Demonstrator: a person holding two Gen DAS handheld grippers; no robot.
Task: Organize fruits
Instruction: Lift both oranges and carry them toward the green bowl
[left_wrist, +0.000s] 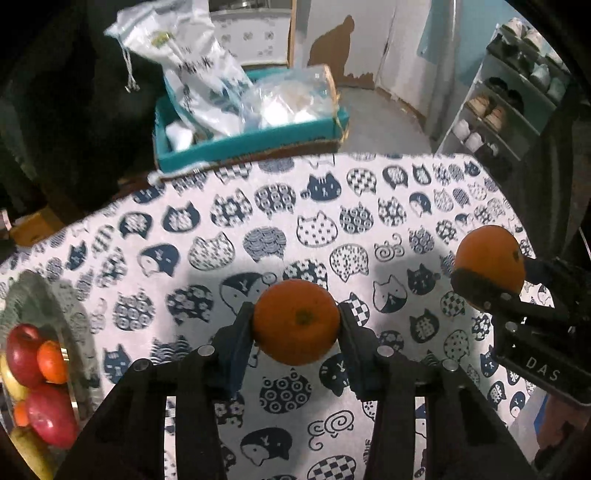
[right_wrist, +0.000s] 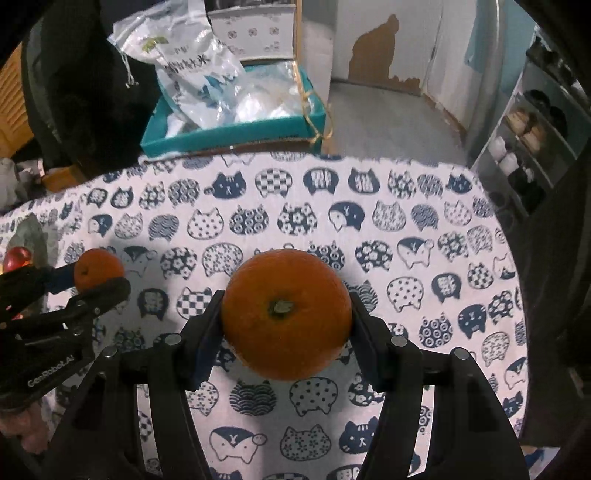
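i have one orange in each gripper. the left gripper (left_wrist: 296, 325) is clamped on the smaller orange (left_wrist: 296, 322), its pads pressing on both flanks, stem scar facing the camera. the right gripper (right_wrist: 286, 317) is clamped on the larger orange (right_wrist: 286, 314) in the same way, calyx towards me. both fruits appear to hang clear of the cat-print tablecloth (left_wrist: 332, 221) on the table, judging by the shadows under them.

the fruit bowl (left_wrist: 70, 325) sits at the far left edge of the left view, already holding red apples (left_wrist: 22, 352), a small orange and a banana. i judge it to be the destination.

procedure for the carry:
- keep both grips squeezed as they are; a round, slick peel can roll out if the pads relax.
- carry the left fruit to the bowl first, since that gripper is nearer it; hold the right one back so the two do not cross.
- clear the bowl rim before descending.
- lower onto a gap among the fruits, not on top of an apple, then release.
- the teal box (left_wrist: 251, 147) of bags beyond the table stays out of the path.
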